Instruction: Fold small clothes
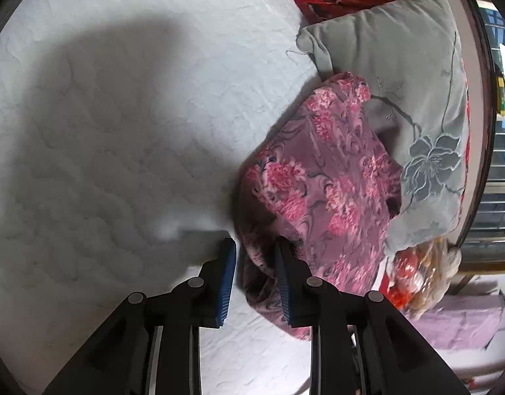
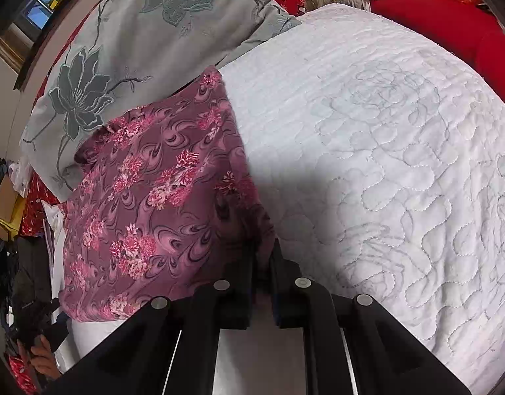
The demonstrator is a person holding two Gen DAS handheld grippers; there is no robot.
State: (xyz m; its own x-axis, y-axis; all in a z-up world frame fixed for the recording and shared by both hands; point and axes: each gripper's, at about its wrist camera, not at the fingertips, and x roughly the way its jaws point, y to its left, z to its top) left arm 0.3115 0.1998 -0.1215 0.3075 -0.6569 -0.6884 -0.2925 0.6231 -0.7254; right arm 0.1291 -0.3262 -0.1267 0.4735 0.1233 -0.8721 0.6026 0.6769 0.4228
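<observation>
Right gripper (image 2: 262, 250) is clamped on the near right-hand edge of the floral garment (image 2: 153, 191); fabric bunches between its nearly closed jaws. Left gripper (image 1: 255, 250) is at the garment's (image 1: 318, 177) other near corner: the right pad is buried in the cloth and the left pad shows clear, with a fold between them, so it looks gripped but loosely. The garment lies on the white quilt (image 2: 384, 164), ahead of both jaws, its long axis running away from them toward the grey pillow (image 2: 137, 42), which its far end overlaps. Both hands sit equally near, each on a near corner. Both grippers pitch steeply down. Likely next move: carry the near edge forward over the far end.
</observation>
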